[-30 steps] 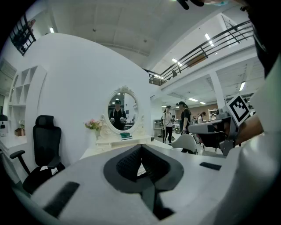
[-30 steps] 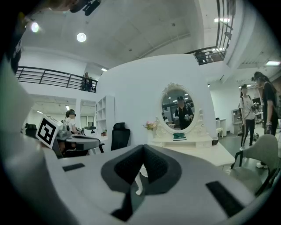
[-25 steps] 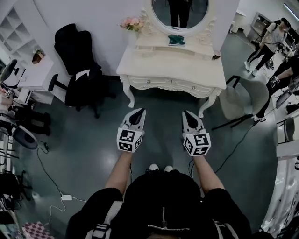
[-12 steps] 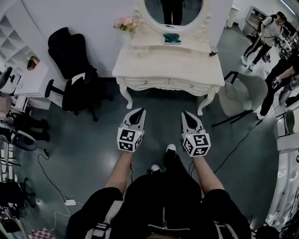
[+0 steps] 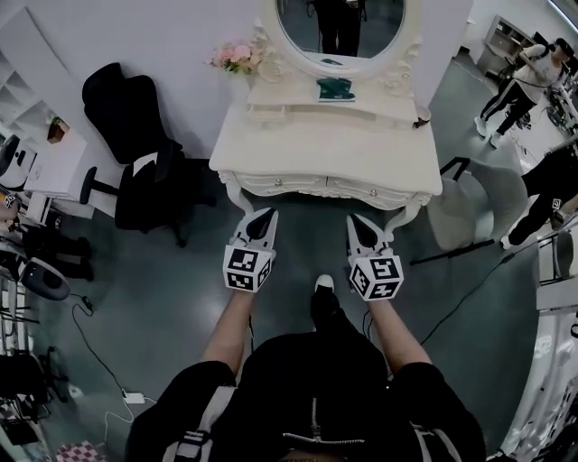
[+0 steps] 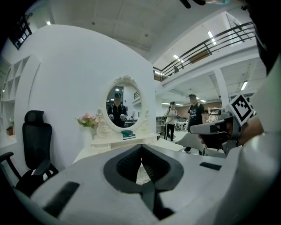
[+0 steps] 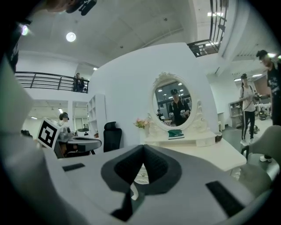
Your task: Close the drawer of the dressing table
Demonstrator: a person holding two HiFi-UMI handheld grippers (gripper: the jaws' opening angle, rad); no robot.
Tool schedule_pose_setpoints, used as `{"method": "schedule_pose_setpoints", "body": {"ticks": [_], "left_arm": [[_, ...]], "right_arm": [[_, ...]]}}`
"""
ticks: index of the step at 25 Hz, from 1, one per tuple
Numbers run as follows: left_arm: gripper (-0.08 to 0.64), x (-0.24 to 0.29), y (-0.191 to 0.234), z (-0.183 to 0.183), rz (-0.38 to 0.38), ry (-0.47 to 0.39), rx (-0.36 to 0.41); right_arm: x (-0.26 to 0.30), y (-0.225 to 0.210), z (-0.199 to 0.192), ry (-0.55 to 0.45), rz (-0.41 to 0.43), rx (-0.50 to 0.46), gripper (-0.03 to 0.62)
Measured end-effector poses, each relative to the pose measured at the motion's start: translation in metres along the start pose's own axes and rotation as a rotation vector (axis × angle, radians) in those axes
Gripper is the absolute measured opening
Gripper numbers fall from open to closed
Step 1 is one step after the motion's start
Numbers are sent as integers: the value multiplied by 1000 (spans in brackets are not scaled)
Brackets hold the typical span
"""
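The white dressing table (image 5: 325,149) stands against the wall at the top of the head view, with an oval mirror (image 5: 339,23) above it. Two drawer fronts (image 5: 275,183) with small knobs run along its front; I cannot tell whether either one stands out. My left gripper (image 5: 265,215) is shut and empty, its tip just short of the table's left front leg. My right gripper (image 5: 354,219) is likewise shut and empty, in front of the right drawer. Both gripper views look past closed tips, the left gripper (image 6: 141,147) and the right gripper (image 7: 143,149), at the table.
A black office chair (image 5: 135,135) stands left of the table and a grey chair (image 5: 474,194) to its right. People (image 5: 533,72) stand at the far right. Pink flowers (image 5: 233,56) and a green object (image 5: 334,87) sit on the table's upper shelf. Cables (image 5: 99,334) lie on the floor.
The person has stepped forward: the dressing table is nearer and larger, and both grippers, still shut, have come up close to its front edge.
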State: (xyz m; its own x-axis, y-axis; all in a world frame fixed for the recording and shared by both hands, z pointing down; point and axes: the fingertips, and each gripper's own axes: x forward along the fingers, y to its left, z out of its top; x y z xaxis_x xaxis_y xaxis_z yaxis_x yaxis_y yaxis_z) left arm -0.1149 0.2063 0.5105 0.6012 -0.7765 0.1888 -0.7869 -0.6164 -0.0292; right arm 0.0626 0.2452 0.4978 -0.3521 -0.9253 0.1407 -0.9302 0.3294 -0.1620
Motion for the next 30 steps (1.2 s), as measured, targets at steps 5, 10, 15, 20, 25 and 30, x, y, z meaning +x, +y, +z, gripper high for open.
{"method": "schedule_pose_setpoints", "body": {"ticks": [5, 10, 15, 20, 25, 30], "left_arm": [[8, 68, 33, 20, 34, 3, -9], [8, 129, 57, 40, 65, -1, -11], [8, 174, 79, 49, 91, 8, -18], [8, 206, 101, 52, 102, 11, -25], [8, 242, 133, 50, 104, 18, -32], [8, 286, 174, 48, 82, 26, -31]], "right_arm": [[70, -43, 26, 7, 33, -4, 2], [127, -87, 49, 16, 66, -4, 2], [172, -114, 60, 29, 91, 6, 2], [209, -128, 65, 41, 112, 5, 2], [254, -137, 67, 43, 121, 12, 2], [312, -145, 65, 62, 107, 18, 2]]}}
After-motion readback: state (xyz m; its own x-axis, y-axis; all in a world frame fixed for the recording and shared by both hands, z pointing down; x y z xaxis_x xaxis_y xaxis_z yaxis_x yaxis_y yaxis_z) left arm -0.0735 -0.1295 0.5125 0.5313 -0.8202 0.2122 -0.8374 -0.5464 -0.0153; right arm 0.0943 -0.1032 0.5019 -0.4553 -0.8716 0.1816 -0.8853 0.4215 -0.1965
